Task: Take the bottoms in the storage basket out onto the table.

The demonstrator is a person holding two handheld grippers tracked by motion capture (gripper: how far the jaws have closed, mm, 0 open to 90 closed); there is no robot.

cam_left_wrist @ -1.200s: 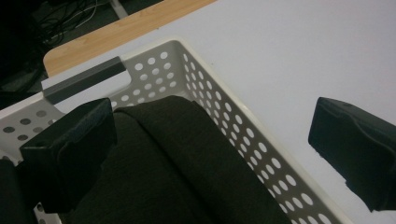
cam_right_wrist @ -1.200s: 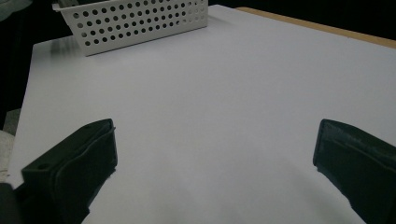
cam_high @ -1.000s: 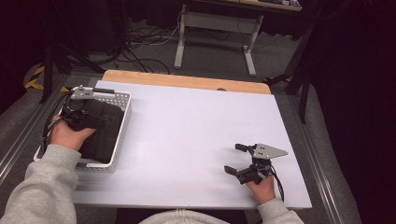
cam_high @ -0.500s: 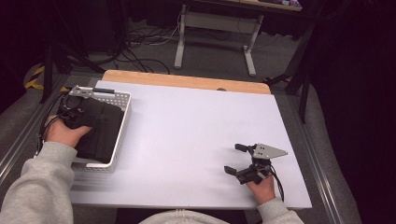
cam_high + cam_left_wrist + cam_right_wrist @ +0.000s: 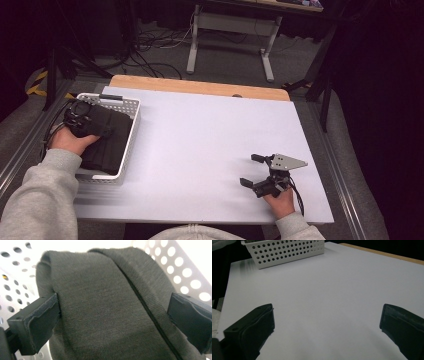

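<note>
Left gripper [image 5: 113, 315] sits wide apart around the dark cloth [image 5: 107, 302] in the basket [image 5: 131, 131] at the table's left edge, right gripper [image 5: 256, 171] spread apart near the front right corner.

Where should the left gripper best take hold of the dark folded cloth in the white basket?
Probably at the rounded folded end of the dark cloth, coming from above the white basket, whose perforated walls block the sides. The bulging fold already sits between the left gripper's open jaws, so closing there should catch several layers.

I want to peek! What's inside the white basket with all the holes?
A dark folded cloth lies in the white basket, and the left tool stands open around it. Anything under the cloth is covered.
</note>
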